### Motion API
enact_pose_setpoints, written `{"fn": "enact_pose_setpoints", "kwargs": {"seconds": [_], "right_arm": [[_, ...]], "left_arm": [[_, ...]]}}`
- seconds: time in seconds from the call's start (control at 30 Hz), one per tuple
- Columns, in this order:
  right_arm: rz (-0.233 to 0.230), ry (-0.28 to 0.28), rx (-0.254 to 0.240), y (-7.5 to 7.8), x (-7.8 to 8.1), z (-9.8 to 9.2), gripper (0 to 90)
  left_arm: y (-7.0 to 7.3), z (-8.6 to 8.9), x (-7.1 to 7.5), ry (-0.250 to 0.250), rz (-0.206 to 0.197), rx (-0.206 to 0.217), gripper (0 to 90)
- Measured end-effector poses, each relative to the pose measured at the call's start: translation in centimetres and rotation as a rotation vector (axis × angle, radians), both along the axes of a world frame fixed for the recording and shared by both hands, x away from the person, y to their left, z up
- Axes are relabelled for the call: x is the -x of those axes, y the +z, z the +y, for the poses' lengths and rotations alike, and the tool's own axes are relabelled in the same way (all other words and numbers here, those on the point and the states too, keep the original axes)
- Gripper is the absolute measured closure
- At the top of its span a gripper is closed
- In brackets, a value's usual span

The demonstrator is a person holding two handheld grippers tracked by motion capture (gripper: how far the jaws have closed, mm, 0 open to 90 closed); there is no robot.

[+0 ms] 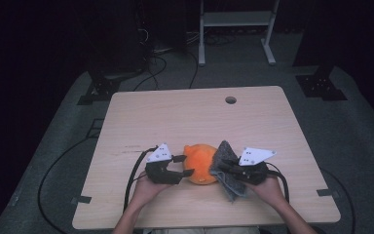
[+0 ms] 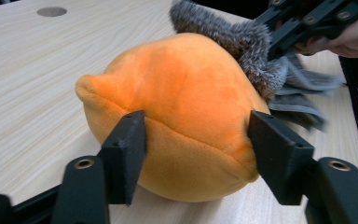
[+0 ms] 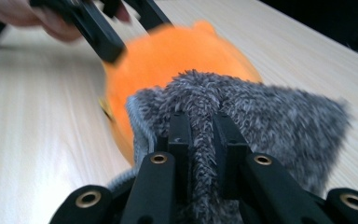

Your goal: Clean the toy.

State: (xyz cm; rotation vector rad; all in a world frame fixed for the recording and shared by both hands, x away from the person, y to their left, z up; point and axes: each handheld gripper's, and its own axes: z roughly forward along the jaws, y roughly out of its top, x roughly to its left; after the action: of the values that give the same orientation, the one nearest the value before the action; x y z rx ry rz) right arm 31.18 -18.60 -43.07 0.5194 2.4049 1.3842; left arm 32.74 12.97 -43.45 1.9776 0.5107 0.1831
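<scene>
Orange plush toy (image 2: 182,116): rounded, seamed, with a small nub at one end, lying near the front edge of my worktop (image 1: 141,112). My left claw (image 1: 182,165) pinches its sides. Grey fuzzy cloth (image 3: 261,116) drapes against the toy's far side, pinched in my right claw (image 3: 200,135); contact there appears blurred. Round hole (image 1: 230,100) at the worktop's rear.
</scene>
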Motion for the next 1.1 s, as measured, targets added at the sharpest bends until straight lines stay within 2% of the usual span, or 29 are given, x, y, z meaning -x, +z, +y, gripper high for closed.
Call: {"fn": "enact_pose_setpoints", "kwargs": {"seconds": [0.07, 0.1, 0.17, 0.27, 0.33, 0.4, 0.5, 0.63, 0.77, 0.83, 0.9, 1.03, 1.1], "right_arm": [[-0.001, -0.018, 0.016, 0.2, 0.2, -0.6, 78.7], [-0.014, -0.012, 0.009, 0.4, 0.6, -0.6, 78.8], [-0.041, 0.043, -0.017, 1.1, 1.3, 0.2, 78.8], [-0.097, 0.125, -0.003, 1.9, 2.1, 2.3, 78.8], [-0.100, 0.155, 0.002, 1.8, 2.0, 3.5, 78.7], [-0.106, 0.159, 0.024, 1.3, 1.8, 3.9, 78.9], [-0.091, 0.149, 0.022, 0.5, 1.5, 3.4, 79.0], [-0.081, 0.115, 0.053, 0.1, 1.6, 1.7, 79.0], [-0.064, 0.056, 0.086, -0.3, 1.4, -0.3, 78.9], [-0.049, 0.037, 0.078, -0.2, 1.3, -1.0, 78.9], [-0.056, 0.040, 0.045, 0.4, 1.5, -1.0, 78.9], [-0.091, 0.076, -0.004, 2.2, 1.2, 0.6, 78.6], [-0.101, 0.083, -0.003, 2.7, 0.7, 1.5, 78.6]], "left_arm": [[0.1, -0.2, 0.1, -0.004, -0.006, -0.003, 39.9], [0.1, -0.3, 0.1, -0.005, -0.012, -0.004, 39.9], [0.3, -0.6, 0.1, -0.012, -0.016, -0.002, 40.2], [0.3, -1.0, 0.3, -0.015, -0.021, -0.008, 41.1], [0.3, -0.9, 0.4, -0.017, -0.024, -0.015, 41.5], [0.1, -0.7, 0.3, -0.017, -0.017, -0.017, 41.7], [-0.2, -0.4, 0.1, -0.009, -0.004, -0.014, 41.7], [-0.2, -0.3, 0.1, -0.007, -0.005, -0.014, 41.3], [-0.1, -0.4, 0.3, -0.012, -0.022, -0.019, 40.2], [0.0, -0.6, 0.5, -0.022, -0.039, -0.027, 40.2], [0.1, -0.9, 0.8, -0.045, -0.067, -0.047, 40.6], [0.0, -1.2, 1.3, -0.084, -0.112, -0.089, 41.1], [0.0, -1.0, 1.4, -0.086, -0.108, -0.088, 40.7]]}}
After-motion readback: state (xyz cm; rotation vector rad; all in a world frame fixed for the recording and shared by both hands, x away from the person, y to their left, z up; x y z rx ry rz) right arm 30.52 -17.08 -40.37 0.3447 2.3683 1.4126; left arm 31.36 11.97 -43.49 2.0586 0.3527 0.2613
